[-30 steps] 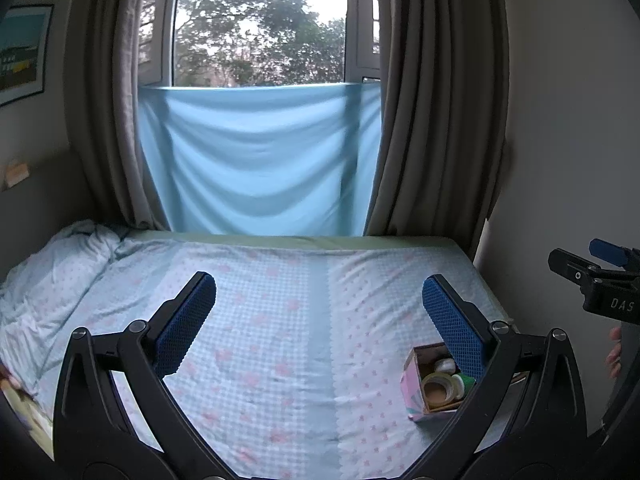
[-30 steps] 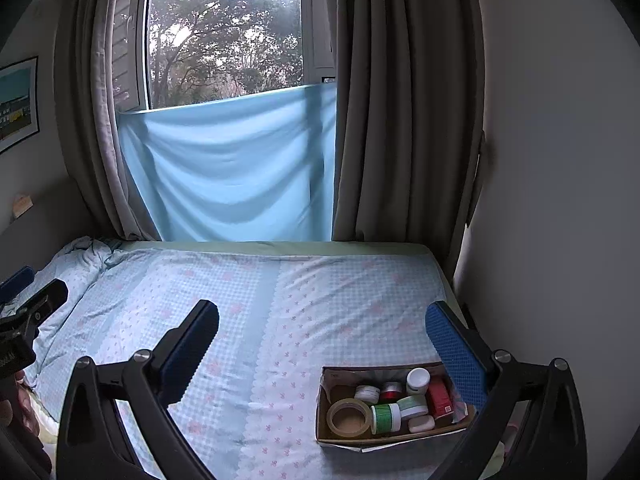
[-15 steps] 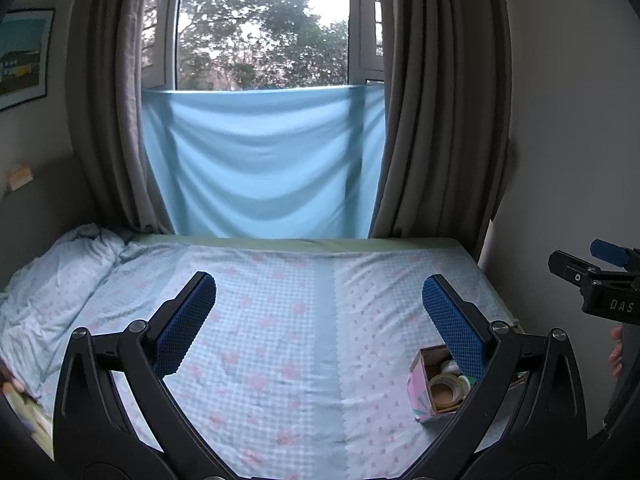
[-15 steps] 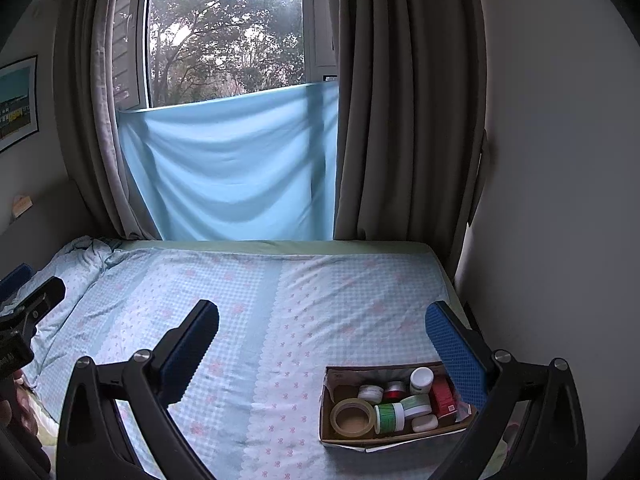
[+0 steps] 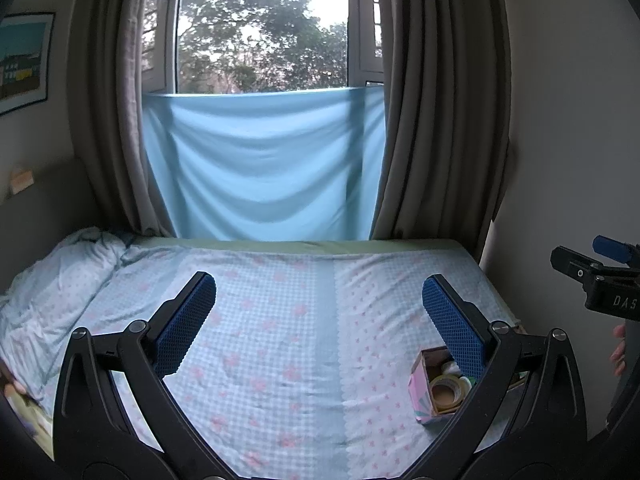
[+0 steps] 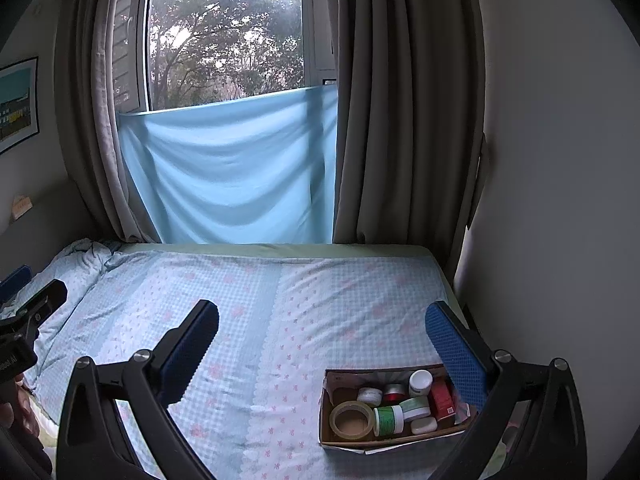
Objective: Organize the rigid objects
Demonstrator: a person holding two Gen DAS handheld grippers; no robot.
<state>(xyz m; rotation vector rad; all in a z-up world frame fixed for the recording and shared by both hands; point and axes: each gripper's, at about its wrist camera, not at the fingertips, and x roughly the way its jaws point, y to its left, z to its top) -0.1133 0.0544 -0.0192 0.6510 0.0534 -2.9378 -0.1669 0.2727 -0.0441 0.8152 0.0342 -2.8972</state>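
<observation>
A cardboard box (image 6: 326, 412) sits on the bed near its right front edge. It holds a tape roll (image 6: 351, 419), a green-labelled jar (image 6: 387, 420), a red box (image 6: 441, 397), a white bottle (image 6: 420, 382) and several small jars. The box also shows in the left wrist view (image 5: 421, 396), partly hidden behind my left gripper's right finger. My right gripper (image 6: 322, 344) is open and empty, held above the bed with the box under its right finger. My left gripper (image 5: 318, 318) is open and empty, to the left of the box.
The bed (image 6: 280, 300) has a blue checked sheet with pink flowers and a crumpled pillow (image 6: 80, 260) at the far left. Grey curtains (image 6: 400, 120) and a blue cloth (image 6: 240, 172) hang behind. A wall (image 6: 560, 200) runs along the bed's right side.
Both grippers have stayed open. The left view has shifted slightly, so the box sits a little further right and lower. The right view is almost unchanged.
</observation>
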